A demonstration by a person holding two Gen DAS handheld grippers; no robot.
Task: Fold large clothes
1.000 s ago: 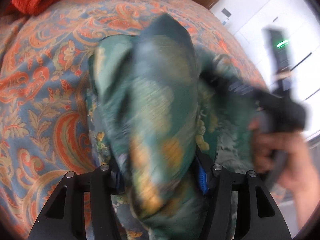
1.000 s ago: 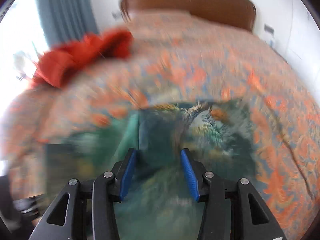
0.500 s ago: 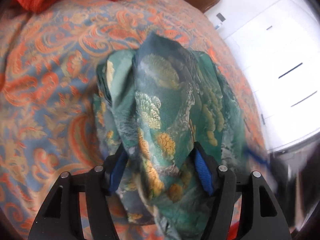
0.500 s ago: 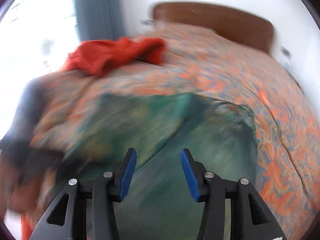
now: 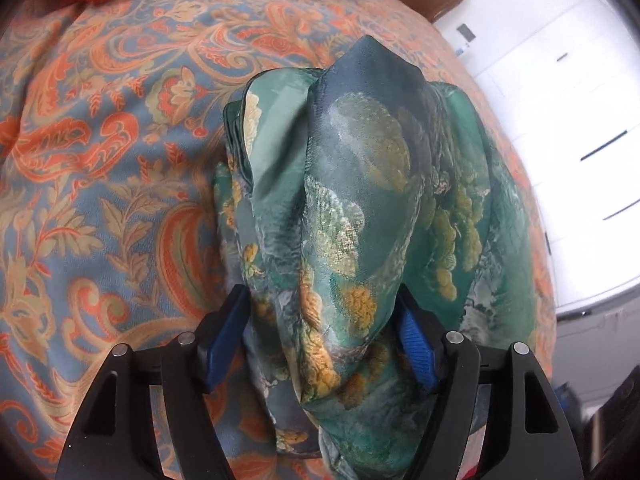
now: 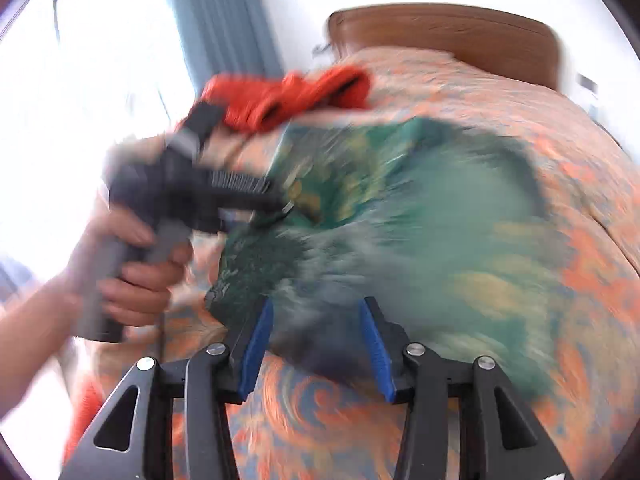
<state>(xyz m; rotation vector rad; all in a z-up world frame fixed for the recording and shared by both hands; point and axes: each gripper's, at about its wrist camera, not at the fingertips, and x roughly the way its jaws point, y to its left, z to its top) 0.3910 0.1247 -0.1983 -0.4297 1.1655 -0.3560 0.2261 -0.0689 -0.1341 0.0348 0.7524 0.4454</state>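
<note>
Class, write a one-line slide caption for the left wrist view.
Left gripper with a bunched green patterned garment between its blue pads, above a paisley bedspread.

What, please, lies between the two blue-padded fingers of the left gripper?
A bunched fold of the green satin garment with a gold floral print fills the gap in the left gripper, seen in the left wrist view, above the orange-and-blue paisley bedspread.

Paisley-covered bed [image 5: 120, 168]; green printed garment [image 5: 360, 184] and red cloth [image 6: 288, 96] lying on it.
</note>
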